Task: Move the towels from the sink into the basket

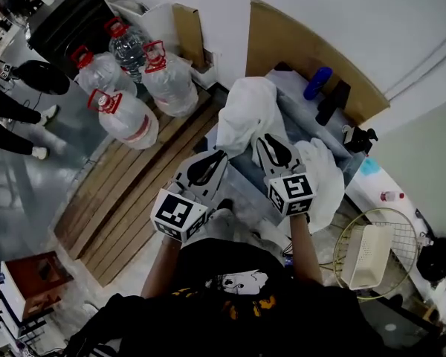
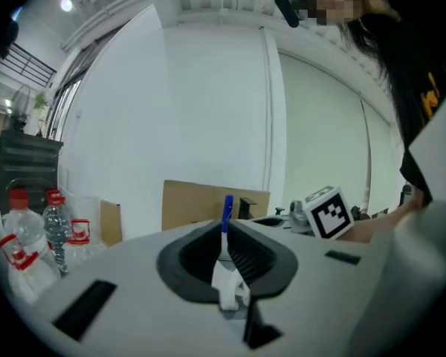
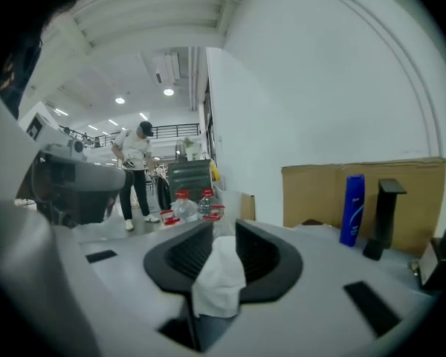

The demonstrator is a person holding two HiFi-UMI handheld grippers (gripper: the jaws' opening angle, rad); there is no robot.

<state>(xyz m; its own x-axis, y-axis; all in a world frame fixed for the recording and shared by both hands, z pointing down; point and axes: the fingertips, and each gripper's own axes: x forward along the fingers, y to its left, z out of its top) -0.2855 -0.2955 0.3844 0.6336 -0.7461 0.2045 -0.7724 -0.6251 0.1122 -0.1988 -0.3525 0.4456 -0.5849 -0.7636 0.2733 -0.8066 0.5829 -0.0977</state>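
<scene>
Both pairs of jaws are pinching white cloth: the left gripper (image 2: 225, 235) is closing almost fully on a thin fold of the towel (image 3: 218, 277), while the right gripper (image 3: 223, 233) is holding a thicker bunch that is filling the narrow gap between its pads. In the head view the cloth is billowing at 12 o'clock from the grippers and trailing at 3 o'clock over the edge of the sink (image 1: 306, 125); whether this is one towel or two is not showing clearly. The basket (image 1: 364, 259) is waiting well apart at 4 o'clock, sitting on a round wire rack (image 1: 401, 225) and looking empty. The likeliest trouble is lying in the hanging cloth, which is looking likely to drag over the counter and catch the black faucet (image 3: 383, 214) or tip the blue bottle (image 3: 351, 208) standing at 1 o'clock. The thin left-hand pinch is also risking a slip under the cloth's weight, and a bulky load is likely to spill over the small basket's rim or shove it off the rack. No writing is reading clearly: the bottle's label is too small, the water jugs (image 1: 126, 117) at 10 o'clock are showing only red caps and handles, and the marker cube (image 2: 328, 213) is carrying only black-and-white squares.
</scene>
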